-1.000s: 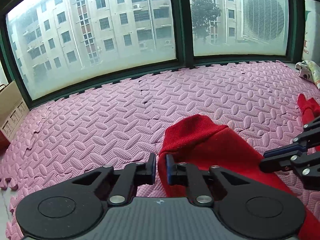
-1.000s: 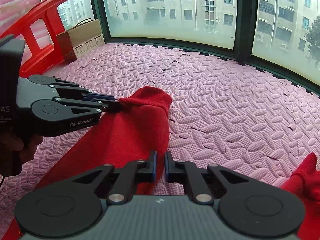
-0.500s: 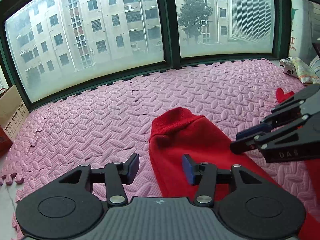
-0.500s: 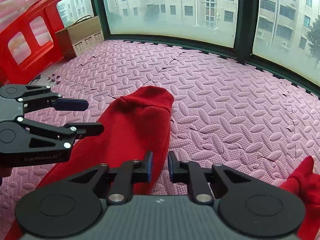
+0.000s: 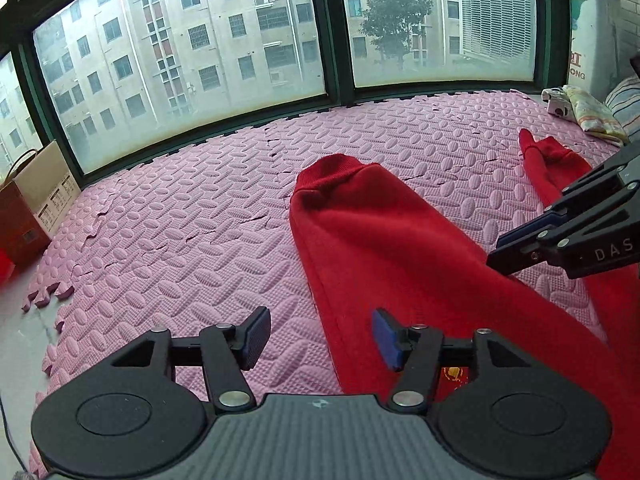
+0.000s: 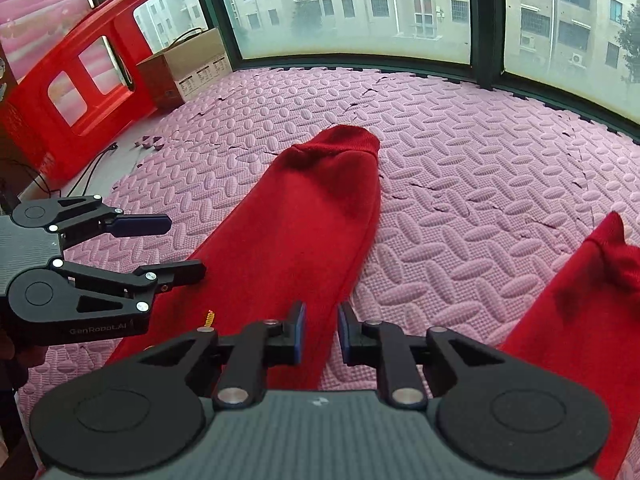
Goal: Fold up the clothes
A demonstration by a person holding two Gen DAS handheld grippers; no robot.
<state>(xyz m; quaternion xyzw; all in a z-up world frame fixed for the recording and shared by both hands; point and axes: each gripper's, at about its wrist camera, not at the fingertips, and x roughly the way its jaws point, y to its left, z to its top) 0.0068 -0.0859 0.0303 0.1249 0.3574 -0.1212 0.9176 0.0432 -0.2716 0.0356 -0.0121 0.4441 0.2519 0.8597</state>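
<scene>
Working between grasps on the fold, with nothing being held in either tool.

Holding the left tool (image 5: 316, 336) wide open above the left edge of the nearer red limb (image 5: 400, 248), 1 pad (image 5: 256, 336) over the foam mat (image 5: 180, 240) and the other over the cloth. Holding the right tool (image 6: 322, 332) only narrowly open, jaws parted by a small gap, over the right edge of that same limb and clamping nothing.

Looking at a red garment (image 6: 304, 232) lying on the pink mat on the floor, its 2 long limbs running away from the tools toward the window. Seeing the nearer limb lying fairly flat and ending in a ribbed cuff (image 5: 332, 168), and the second limb (image 5: 560, 172) lying well apart to the right, its end rumpled. Not telling for sure whether these are sleeves or trouser legs, since the body of the garment is sitting below both views.

Judging the limbs as laid out and the fold itself as not yet made. Needing next, most likely, to bring both tools down onto 1 limb, pinching a single layer at each edge near the cuff, then carrying it over toward the body or onto the second limb. Needing also to take the rumpled end flat before stacking, and to lift evenly so the soft knit is not sagging between the 2 grips.
</scene>
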